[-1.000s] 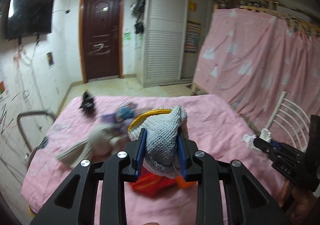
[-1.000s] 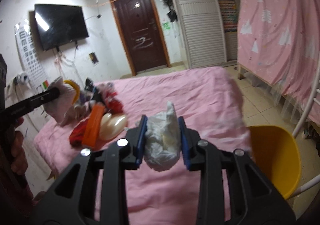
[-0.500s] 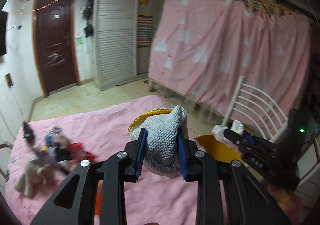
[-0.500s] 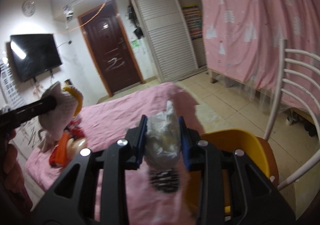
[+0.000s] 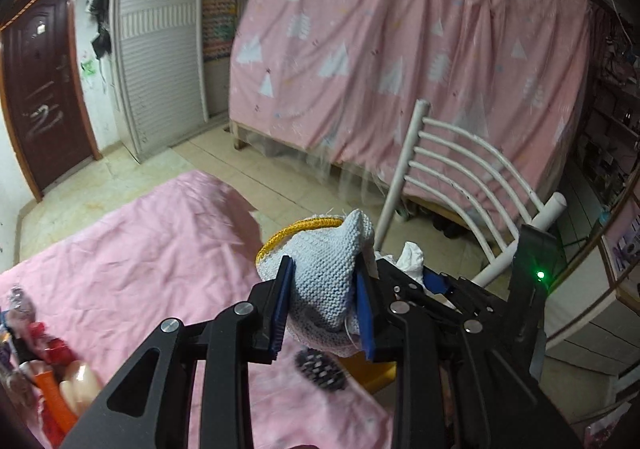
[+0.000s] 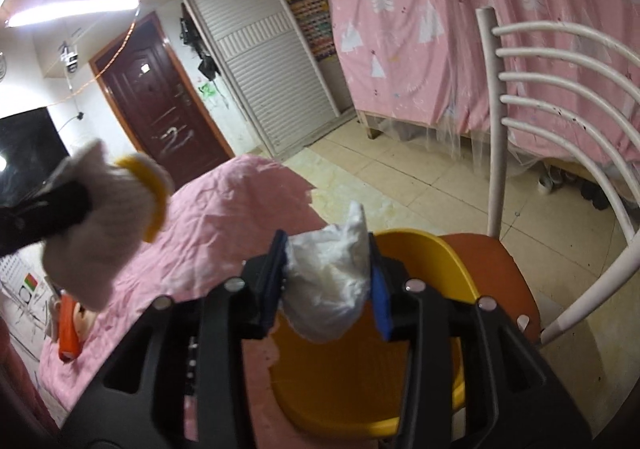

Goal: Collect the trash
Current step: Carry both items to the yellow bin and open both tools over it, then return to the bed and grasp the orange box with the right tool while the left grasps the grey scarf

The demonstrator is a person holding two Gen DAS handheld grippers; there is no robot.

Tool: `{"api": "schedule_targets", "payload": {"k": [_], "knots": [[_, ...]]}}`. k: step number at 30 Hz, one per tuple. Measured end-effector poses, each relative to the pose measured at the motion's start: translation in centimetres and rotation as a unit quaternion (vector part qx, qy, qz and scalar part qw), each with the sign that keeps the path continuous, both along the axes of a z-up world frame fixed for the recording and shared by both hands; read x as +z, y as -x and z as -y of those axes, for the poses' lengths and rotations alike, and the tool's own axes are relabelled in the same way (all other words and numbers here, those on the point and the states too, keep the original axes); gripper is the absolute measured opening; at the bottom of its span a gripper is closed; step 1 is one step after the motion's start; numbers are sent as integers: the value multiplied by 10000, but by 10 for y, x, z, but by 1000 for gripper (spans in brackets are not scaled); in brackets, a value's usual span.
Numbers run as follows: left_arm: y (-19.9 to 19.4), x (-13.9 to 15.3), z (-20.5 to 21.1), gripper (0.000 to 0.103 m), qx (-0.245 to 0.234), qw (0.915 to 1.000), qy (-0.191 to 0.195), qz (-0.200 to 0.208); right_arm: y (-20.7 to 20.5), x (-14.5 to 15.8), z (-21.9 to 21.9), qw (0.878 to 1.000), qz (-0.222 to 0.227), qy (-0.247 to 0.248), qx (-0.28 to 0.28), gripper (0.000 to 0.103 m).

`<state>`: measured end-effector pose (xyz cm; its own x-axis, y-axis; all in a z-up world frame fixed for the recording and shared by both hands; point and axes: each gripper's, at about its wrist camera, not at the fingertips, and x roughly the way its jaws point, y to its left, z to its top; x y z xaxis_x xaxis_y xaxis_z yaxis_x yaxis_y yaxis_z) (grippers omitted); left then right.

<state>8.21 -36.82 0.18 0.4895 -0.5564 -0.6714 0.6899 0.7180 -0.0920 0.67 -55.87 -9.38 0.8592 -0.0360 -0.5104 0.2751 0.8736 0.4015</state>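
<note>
My left gripper is shut on a grey knitted glove with a yellow cuff, held in the air past the bed's edge. The glove also shows in the right wrist view. My right gripper is shut on a crumpled white tissue wad, held directly above a yellow bin that stands on an orange chair seat. In the left wrist view the right gripper sits just right of the glove, with the tissue showing behind it.
A pink-sheeted bed lies left, with toys and an orange object at its near-left corner. A dark brush-like item lies near the bed edge. The white chair back rises right of the bin. A pink curtain hangs behind.
Both grippers have swung right, from over the bed toward the chair. The tissue is now above the yellow bin, and the glove sits close beside the right gripper.
</note>
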Motion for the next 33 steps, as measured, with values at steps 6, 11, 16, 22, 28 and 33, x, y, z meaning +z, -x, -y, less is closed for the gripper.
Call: {"api": "schedule_targets", "payload": {"k": [6,11,16,22,28,33], "knots": [[-9,-19,27,19,-14,9997,-155,-163,1,-5,10,9998,16,-200,-47,51],[-16,-27,43,21,-52,9994,-146,-307,10,-6,23,9986,99,-352,-390,54],[-15,-27,53,72,-33,9997,-115,-210,24,-3,38,9957,253,-507,-728,54],[-10,-24,49,75,70,9998,-124,-149,25,1,40,9954,329,-525,-729,54],[-9,-18,32,75,163,9997,-30,-178,25,10,27,9968,407,-412,-557,54],[-5,-3,-1,76,275,9995,146,-80,26,26,6,9976,575,-157,-346,65]]}}
